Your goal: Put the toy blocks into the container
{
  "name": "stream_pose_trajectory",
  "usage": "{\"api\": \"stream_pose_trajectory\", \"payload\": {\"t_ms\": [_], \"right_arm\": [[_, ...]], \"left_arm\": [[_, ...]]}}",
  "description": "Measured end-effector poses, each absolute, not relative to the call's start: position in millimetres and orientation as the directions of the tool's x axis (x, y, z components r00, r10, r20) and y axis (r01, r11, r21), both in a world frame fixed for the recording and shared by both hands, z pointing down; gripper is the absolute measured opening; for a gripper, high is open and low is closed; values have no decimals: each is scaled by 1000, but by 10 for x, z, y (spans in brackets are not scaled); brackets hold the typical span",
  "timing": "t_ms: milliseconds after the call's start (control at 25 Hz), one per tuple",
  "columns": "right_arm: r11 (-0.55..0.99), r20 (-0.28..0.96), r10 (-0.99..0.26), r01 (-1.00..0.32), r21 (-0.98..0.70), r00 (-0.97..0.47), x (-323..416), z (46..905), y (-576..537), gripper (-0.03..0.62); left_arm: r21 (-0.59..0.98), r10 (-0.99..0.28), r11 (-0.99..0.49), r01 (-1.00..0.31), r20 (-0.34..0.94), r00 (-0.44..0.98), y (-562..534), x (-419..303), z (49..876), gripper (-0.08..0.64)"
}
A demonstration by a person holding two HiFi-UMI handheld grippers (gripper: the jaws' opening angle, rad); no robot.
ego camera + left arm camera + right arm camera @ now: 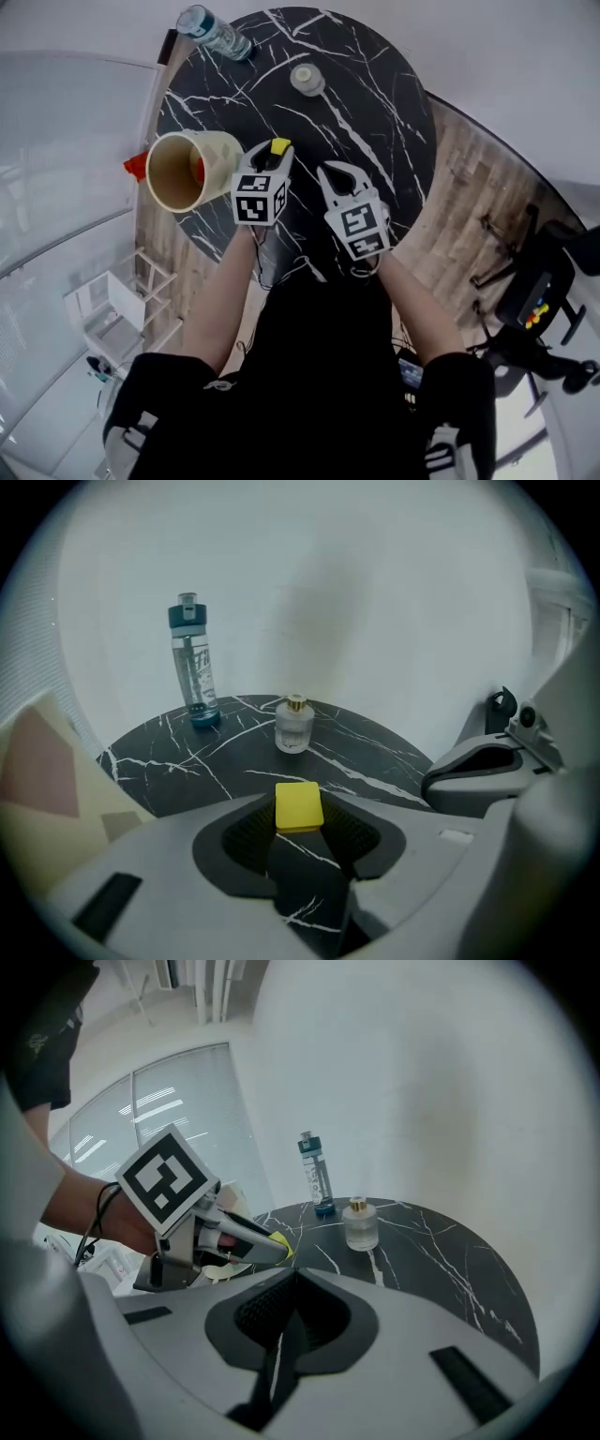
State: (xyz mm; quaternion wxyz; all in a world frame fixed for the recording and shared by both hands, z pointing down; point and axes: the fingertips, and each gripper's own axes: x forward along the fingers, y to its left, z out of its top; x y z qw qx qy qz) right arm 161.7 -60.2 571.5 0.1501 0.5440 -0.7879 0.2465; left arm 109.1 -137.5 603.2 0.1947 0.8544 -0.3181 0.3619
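Pale wood floor [469, 178] and white walls surround a round bench [375, 103] of black stone veined white. Near twelve o'clock stand a clear plastic water bottle [214, 33] and a squat glass bottle [307, 79]. At nine o'clock sits the cream cylindrical container [183, 173], with something red inside. The left gripper [276, 152] clamps its ribbed fingers [246, 832] on a flat yellow block [299, 805] at the container's three o'clock. The right gripper [339, 175] is clenched and empty.

bottle [214, 33] and jar [307, 79] on table [375, 141], container [223, 155] at its left edge.
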Motion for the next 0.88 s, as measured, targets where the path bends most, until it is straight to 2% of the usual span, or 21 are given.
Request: {"api": "stream_pose_trajectory", "payload": {"t_ms": [560,880], "right_arm": [[423,430,-777,-888,-182,-459,1106,5277,-697,-2],[530,407,-735,-834,-155,-543,675,5047,-885,-2]], "left_arm": [[120,-554,-589,-799,660,507,-1061,425,5494,144],[141,-630,-502,-853,616,473,-985,3,5265,144]]}}
